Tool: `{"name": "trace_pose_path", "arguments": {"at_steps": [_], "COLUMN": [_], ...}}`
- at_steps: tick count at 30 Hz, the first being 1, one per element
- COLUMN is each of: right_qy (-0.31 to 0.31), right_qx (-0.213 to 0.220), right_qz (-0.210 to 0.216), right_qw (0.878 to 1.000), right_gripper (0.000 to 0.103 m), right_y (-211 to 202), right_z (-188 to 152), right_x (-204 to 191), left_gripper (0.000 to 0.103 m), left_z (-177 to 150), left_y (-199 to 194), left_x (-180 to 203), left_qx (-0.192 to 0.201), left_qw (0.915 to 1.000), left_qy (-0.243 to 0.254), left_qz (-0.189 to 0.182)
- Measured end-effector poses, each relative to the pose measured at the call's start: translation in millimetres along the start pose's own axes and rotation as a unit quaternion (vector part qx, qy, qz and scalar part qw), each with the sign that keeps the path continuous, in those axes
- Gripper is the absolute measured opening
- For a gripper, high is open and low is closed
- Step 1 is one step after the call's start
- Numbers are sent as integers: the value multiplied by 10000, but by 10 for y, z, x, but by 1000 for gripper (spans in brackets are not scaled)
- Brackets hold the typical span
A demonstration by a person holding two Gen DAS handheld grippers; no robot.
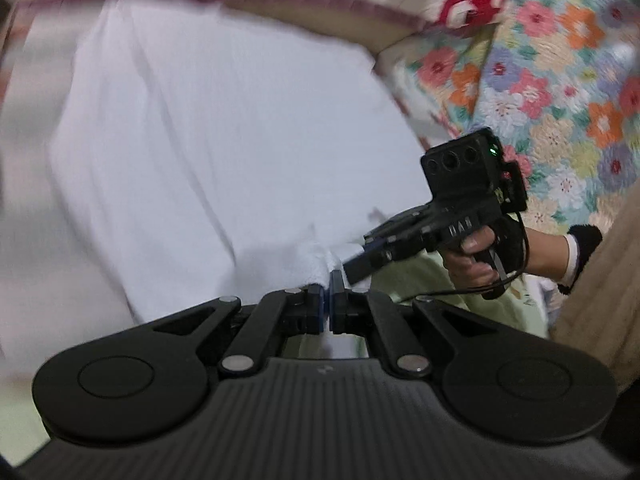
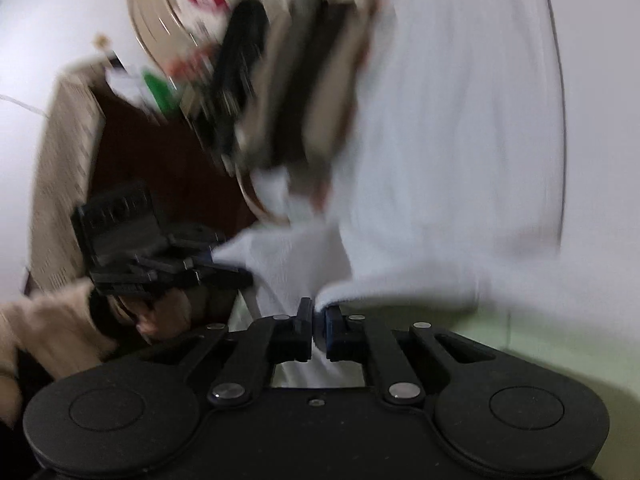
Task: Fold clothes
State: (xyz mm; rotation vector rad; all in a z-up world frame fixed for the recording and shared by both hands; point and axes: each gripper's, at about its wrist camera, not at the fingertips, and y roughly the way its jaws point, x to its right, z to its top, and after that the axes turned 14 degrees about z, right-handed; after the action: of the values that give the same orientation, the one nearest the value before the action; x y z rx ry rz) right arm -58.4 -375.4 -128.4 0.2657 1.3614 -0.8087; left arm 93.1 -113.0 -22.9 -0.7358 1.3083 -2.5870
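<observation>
left wrist view: the left gripper (image 1: 329, 294) pinches the edge of a white garment (image 1: 208, 128), jaws closed on the cloth; the right gripper (image 1: 362, 258) bites the same edge just beside it, over a flowered quilt (image 1: 560, 92).

right wrist view: blurred, the right gripper (image 2: 318, 314) is clamped on the garment's hem. judging by this, a fold is being carried; next, keep both grips firm and lay the edge down evenly.

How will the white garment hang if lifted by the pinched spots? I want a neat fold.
Probably floppy: the white garment creases softly and bunches at the left gripper. Likely light: the right gripper holds its edge by a pinch. It would likely sag between them.
</observation>
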Motion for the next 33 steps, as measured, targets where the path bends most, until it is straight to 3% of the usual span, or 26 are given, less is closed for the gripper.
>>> {"name": "trace_pose_path", "arguments": {"at_steps": [3,6,7,9,10,12,14,16,19,24,28,33], "right_qy": [52,104,121,92,49,-35,-120,-198,-17,196,-28,-305], "right_qx": [463,926,1080,1167,1116,1012,909,810,784,813,748,615], "right_qz": [-57,-113,-132,-205,-258,-362,-467,-486,-122,411,256,-52], "right_qw": [9989,9956,9940,9929,9934,9942,9947,9953,9968,9956,9969,9976], "right_gripper": [9,15,31,48,48,49,49,50,50,54,54,54], "right_y": [-69,-139,-162,-174,-166,-148,-131,-178,-175,-187,-118,-54], "right_z": [350,701,817,902,879,833,788,691,441,34,-108,-146], "right_x": [128,257,300,332,325,310,296,294,320,290,150,41], "left_gripper": [2,3,6,7,9,33,48,50,53,59,60,61], "left_z": [412,777,789,803,752,582,374,102,-248,-512,-460,-520], "left_y": [149,435,456,496,494,394,378,359,531,775,847,831], "left_x": [-132,-465,-550,-705,-672,-589,-524,-505,-452,-421,-400,-417], "left_qx": [372,289,112,-229,-295,-247,-356,-531,-993,-1405,-1373,-1349], "left_qw": [9979,9943,9947,9924,9922,9938,9938,9930,9867,9793,9803,9738], "left_qy": [417,146,-150,-705,-718,-582,-683,-836,-1174,-1417,-1381,-1729], "left_qz": [335,1016,1007,987,975,918,801,642,528,347,342,599]}}
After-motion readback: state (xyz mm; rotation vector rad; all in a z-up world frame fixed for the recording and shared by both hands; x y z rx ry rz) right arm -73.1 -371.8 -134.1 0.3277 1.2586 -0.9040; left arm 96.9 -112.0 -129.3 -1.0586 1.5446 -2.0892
